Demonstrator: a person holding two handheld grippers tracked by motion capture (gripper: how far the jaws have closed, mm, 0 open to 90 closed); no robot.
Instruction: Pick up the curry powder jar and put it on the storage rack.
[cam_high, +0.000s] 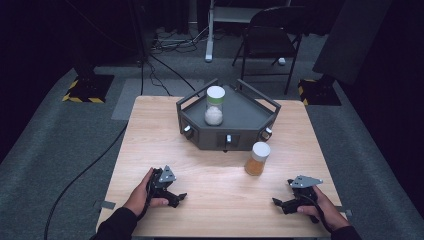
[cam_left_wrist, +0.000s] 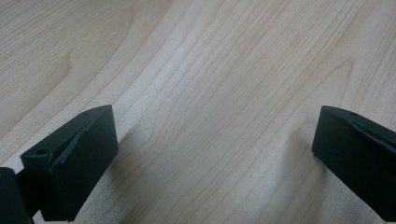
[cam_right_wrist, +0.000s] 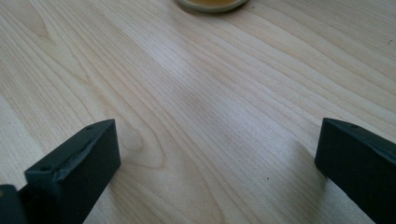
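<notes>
Resting on the wooden table (cam_high: 150, 135), both grippers have their jaws spread wide and hold nothing. The left gripper (cam_high: 176, 198) lies well apart from both jars. Ahead of the right gripper (cam_high: 281, 204), and to its left, stands the orange-filled jar (cam_high: 257, 159), upright, with a white lid; in the right gripper view its base (cam_right_wrist: 211, 4) is cut off by the top edge, so little beyond a pale rim and amber contents can be made out. Farther ahead, a dark grey tray (cam_high: 250, 117) carries a second white-lidded jar (cam_high: 214, 105), upright, part-filled with white powder. The tray's front knobs are too small to identify.
</notes>
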